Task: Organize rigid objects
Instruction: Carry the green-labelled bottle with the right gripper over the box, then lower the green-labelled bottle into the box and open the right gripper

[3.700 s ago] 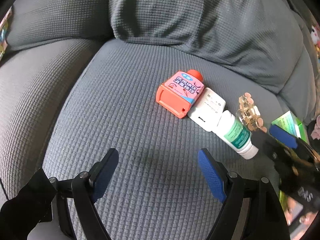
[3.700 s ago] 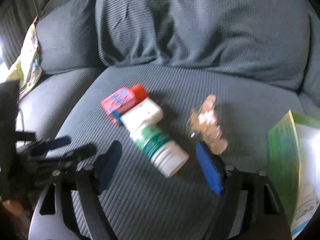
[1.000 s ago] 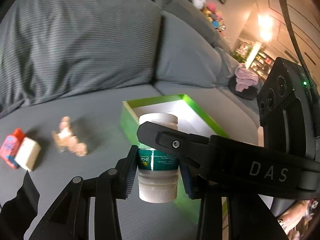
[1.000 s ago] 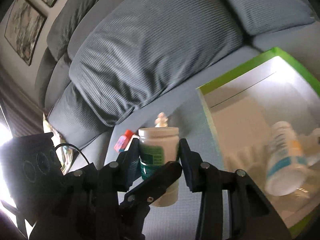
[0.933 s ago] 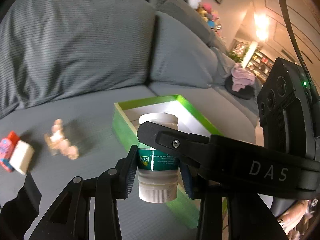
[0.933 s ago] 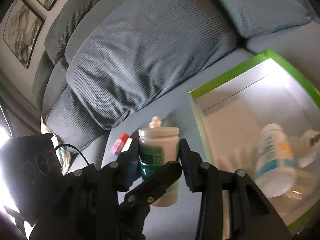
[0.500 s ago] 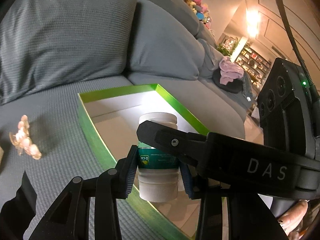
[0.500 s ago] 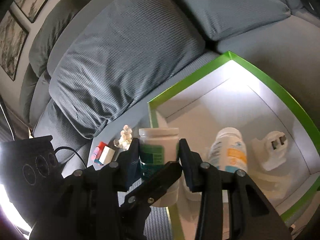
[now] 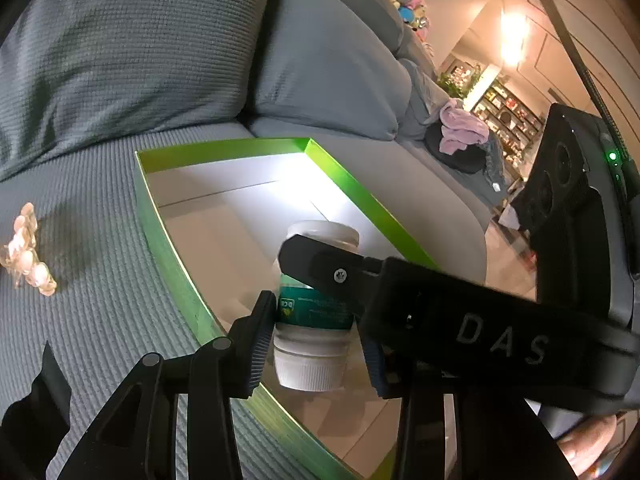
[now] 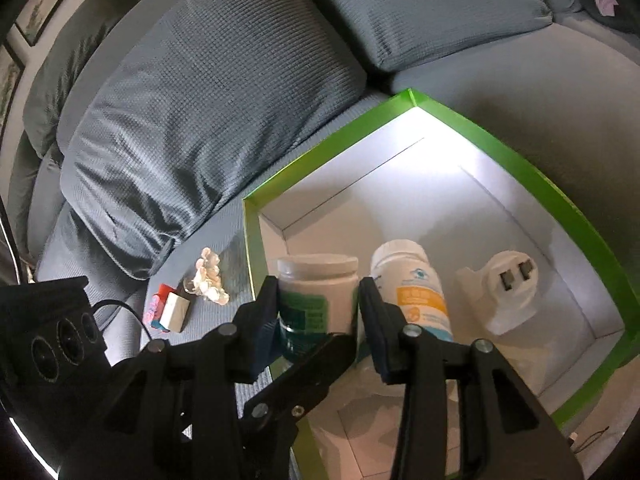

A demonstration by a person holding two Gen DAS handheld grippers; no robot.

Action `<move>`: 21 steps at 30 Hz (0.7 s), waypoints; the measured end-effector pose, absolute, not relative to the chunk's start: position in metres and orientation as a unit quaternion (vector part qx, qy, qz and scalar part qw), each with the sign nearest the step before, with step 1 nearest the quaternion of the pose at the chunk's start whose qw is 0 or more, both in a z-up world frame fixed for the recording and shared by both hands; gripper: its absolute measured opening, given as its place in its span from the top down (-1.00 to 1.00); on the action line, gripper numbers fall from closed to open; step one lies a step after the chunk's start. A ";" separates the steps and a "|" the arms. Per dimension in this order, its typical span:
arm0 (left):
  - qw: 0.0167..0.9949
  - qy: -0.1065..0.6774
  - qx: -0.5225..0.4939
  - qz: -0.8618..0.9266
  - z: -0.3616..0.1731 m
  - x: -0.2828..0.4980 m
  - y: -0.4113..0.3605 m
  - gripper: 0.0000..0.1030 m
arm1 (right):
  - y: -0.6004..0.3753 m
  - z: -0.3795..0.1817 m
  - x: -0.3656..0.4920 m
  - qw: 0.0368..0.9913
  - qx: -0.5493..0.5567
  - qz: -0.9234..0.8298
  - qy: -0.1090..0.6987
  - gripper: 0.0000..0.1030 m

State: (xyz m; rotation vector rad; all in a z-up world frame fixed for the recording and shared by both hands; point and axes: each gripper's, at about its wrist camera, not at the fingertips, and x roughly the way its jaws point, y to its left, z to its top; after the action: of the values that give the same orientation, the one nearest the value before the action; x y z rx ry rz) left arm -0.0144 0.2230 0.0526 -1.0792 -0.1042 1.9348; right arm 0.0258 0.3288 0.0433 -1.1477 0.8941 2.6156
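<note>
We record both claws meeting on one item: a white plastic bottle with a green label (image 9: 314,312), held cap-down over the near corner of the green-walled cardboard box with a white inside (image 9: 224,150), which sits on the grey sofa seat (image 9: 100,320).

Left claw (image 9: 316,340): its blue pads are clamped on the bottle at the label and the neck, one pad on each side. We see no gap between pad and bottle in the left wrist view.

Right claw (image 10: 318,312): its jaws are opening, with the same bottle (image 10: 316,300) between them. In the right wrist view the left pad sits against the label, while the right pad looks just off the bottle's side; we cannot tell for sure whether it has lost contact. One finger of the right claw crosses in front of the bottle in the left wrist view.

Inside the box (image 10: 520,164), in the right wrist view: a white bottle with an orange and blue label (image 10: 416,292) lying on its side, and beside it a white plug adapter with two flat pins (image 10: 504,288).

On the sofa seat outside the box, left of its wall: a pale pink beaded hair claw clip (image 10: 208,276), and further left a small white block (image 10: 176,312) touching a red and pink small box (image 10: 158,300). The clip also shows in the left wrist view (image 9: 26,252), well apart from the box.
</note>
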 end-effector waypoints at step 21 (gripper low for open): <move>0.344 -0.015 -0.420 0.840 0.071 -0.018 0.155 -0.06 | 0.296 0.076 0.041 0.127 -0.353 0.895 0.242 -0.64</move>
State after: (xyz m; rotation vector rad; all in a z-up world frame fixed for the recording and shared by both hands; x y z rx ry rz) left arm -0.0184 0.1545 0.0706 -1.0917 -0.0378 2.1818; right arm 0.0411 0.2959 0.0764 -1.0280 0.7043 2.6041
